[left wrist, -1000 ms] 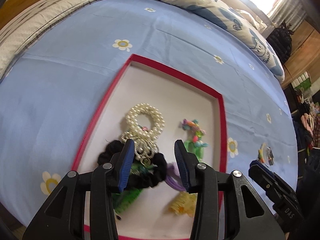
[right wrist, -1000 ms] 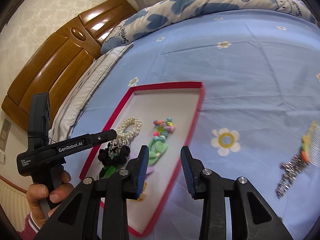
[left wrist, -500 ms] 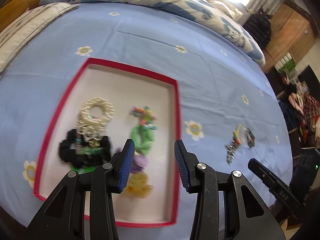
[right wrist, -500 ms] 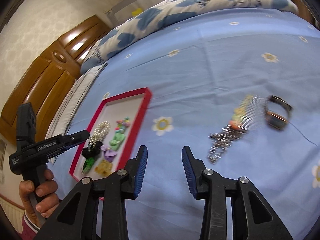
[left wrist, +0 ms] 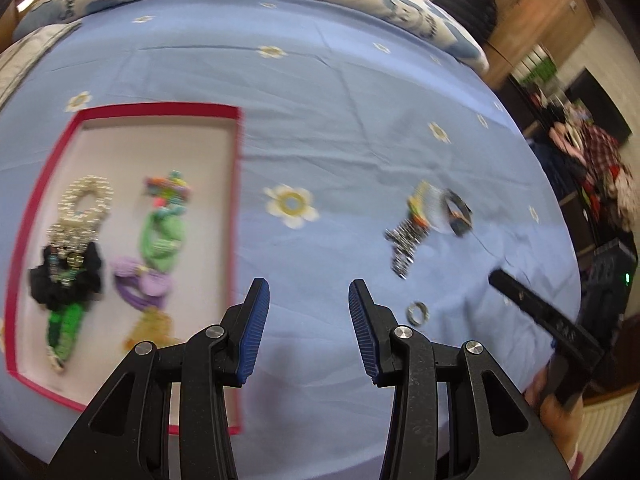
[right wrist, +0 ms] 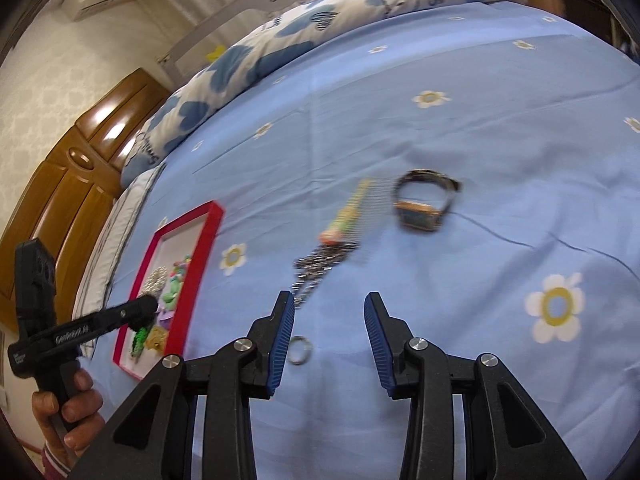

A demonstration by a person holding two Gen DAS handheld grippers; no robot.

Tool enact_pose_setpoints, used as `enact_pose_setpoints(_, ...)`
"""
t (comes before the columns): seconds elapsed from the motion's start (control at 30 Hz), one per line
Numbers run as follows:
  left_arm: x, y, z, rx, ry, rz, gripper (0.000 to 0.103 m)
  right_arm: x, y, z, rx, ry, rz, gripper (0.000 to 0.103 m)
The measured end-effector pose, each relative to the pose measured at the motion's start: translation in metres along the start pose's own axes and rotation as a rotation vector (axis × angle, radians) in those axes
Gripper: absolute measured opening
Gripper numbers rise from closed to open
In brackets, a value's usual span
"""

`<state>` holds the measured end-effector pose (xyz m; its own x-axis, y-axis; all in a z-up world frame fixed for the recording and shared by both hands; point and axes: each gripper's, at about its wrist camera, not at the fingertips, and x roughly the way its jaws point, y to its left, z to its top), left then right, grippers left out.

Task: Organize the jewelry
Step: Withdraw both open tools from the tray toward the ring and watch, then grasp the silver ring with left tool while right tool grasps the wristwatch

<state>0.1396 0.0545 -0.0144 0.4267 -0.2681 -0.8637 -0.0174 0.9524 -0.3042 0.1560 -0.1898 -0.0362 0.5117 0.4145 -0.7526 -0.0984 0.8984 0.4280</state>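
Observation:
A red-rimmed tray (left wrist: 237, 184) (right wrist: 202, 248) lies on the blue bedsheet, holding a pearl bracelet (left wrist: 86, 200), a black scrunchie (left wrist: 66, 280), green, purple and yellow hair pieces. Loose on the sheet to its right lie a silver chain piece (left wrist: 406, 242) (right wrist: 320, 266), a hair comb (right wrist: 346, 216), a watch (left wrist: 458, 212) (right wrist: 424, 204) and a small ring (left wrist: 418, 313) (right wrist: 299, 350). My left gripper (left wrist: 306, 320) is open and empty above the sheet, right of the tray. My right gripper (right wrist: 328, 334) is open and empty, its left finger beside the ring.
A blue-patterned duvet (right wrist: 320, 36) is piled at the far side of the bed. A wooden headboard (right wrist: 80, 160) stands at the left. Furniture and clutter (left wrist: 580, 140) stand beyond the bed's right edge.
Both grippers have swung right, away from the tray toward the loose jewelry. The ring, chain, comb and watch have come into view. Both stay open and empty.

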Motion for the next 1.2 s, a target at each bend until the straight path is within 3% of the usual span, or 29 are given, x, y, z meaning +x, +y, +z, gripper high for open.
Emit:
enact_pose_setpoints(0.4,0.048,-0.07,-0.028,0.167,0.135,-0.076,0.041,0.009,-0.048,0.035,0.069,-0.046,-0.066,0.04)
enact_pose_setpoints(0.77,0.08,-0.094,-0.027,0.251,0.158,-0.052,0.043,0.05,-0.066,0.07,0.104,0.01,-0.081,0.04)
enact_pose_setpoints(0.83,0.081,-0.096,-0.029,0.267,0.151,-0.038,0.036,0.061,-0.07,0.072,0.119,0.043,-0.079,0.039)
enact_pose_setpoints(0.87,0.081,-0.096,-0.03,0.278,0.147,-0.032,0.025,0.065,-0.071,0.071,0.117,0.049,-0.08,0.039)
enact_pose_setpoints(0.93,0.082,-0.095,-0.033,0.287,0.142,-0.034,0.021,0.068,-0.071,0.069,0.102,0.051,-0.1,0.033)
enact_pose_setpoints(1.03,0.078,-0.095,-0.036,0.294,0.128,-0.038,0.021,0.067,-0.071,0.065,0.097,0.054,-0.11,0.009)
enact_pose_setpoints(1.2,0.064,-0.088,-0.04,0.287,0.105,-0.055,0.021,0.053,-0.068,0.049,0.09,0.043,-0.087,0.004)
